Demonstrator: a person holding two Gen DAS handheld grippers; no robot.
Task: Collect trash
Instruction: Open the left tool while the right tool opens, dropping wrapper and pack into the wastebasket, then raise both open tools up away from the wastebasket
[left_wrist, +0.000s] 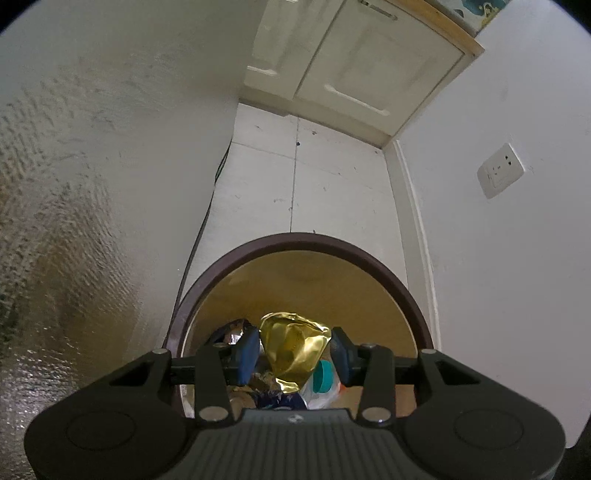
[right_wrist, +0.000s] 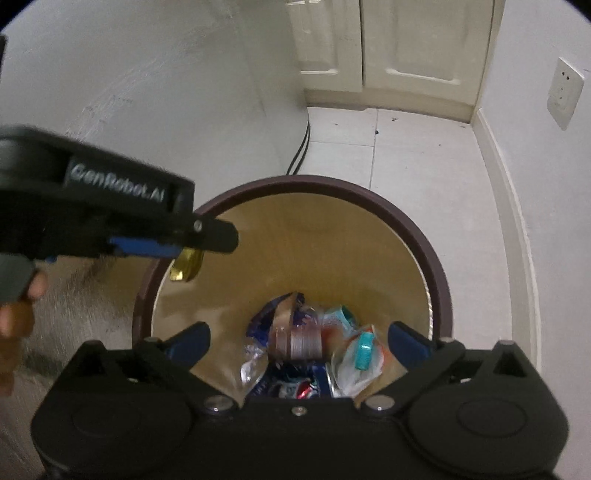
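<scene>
Both grippers hang over the round brown-rimmed trash bin (right_wrist: 424, 236). Left gripper (left_wrist: 293, 349) has its blue pads pinched on a crumpled gold foil wrapper (left_wrist: 291, 347) right above the opening, near the left rim. Right gripper (right_wrist: 299, 341) is spread wide, nothing in it, with wrappers and a teal-capped bag (right_wrist: 360, 354) piled at the bottom.

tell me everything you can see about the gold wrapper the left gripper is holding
The gold wrapper is a crumpled piece of shiny metallic foil, creased and reflective. It sits pinched between the blue pads of the left gripper, bulging above them and trailing a folded tail below. It hangs in the air over the open trash bin, just inside the brown rim on one side, above the wrappers and packets already lying at the bottom. Nothing but the pads touches it.
</scene>
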